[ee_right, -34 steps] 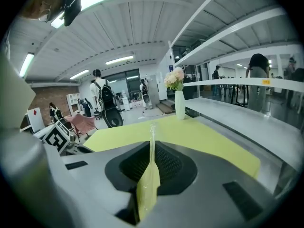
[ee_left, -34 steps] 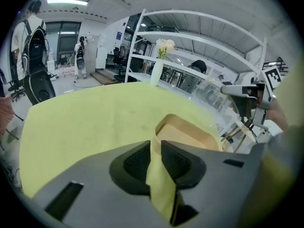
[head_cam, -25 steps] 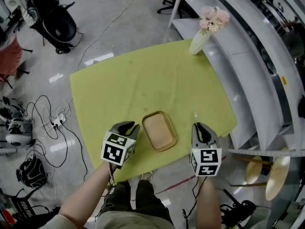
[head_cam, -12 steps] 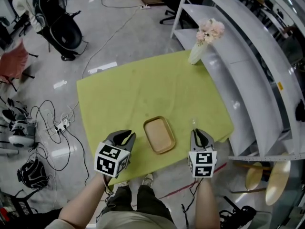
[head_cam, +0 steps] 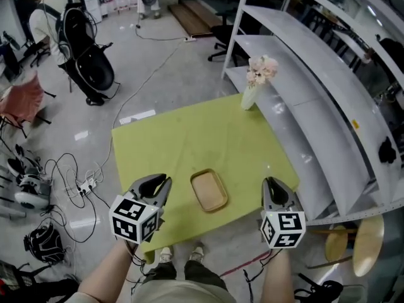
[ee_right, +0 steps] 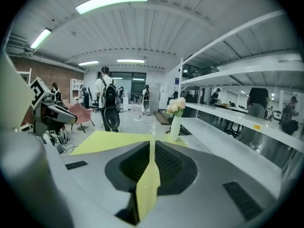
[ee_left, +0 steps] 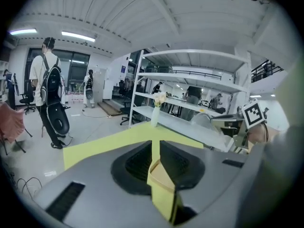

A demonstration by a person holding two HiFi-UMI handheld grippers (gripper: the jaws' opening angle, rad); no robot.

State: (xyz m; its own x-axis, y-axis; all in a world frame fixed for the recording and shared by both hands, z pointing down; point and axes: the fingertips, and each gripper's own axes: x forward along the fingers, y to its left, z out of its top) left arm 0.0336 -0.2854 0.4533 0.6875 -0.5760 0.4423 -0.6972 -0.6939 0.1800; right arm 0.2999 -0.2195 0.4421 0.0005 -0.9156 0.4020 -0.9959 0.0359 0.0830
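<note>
Hovering over the near left corner of the yellow-clothed table [head_cam: 183,137], the left gripper [head_cam: 158,183] is held with its jaws together on nothing. Only a thin slit is left between them, and the tan tray [head_cam: 209,190] is seen through it. The tray lies flat near the table's near edge, between the two grippers and apart from both. The right gripper [head_cam: 273,185] is likewise closed and empty. A white vase of flowers [head_cam: 251,93] stands at the far right corner. By judgement, the jaws should be parted before the tray's rim is approached, and both grippers kept level.
</note>
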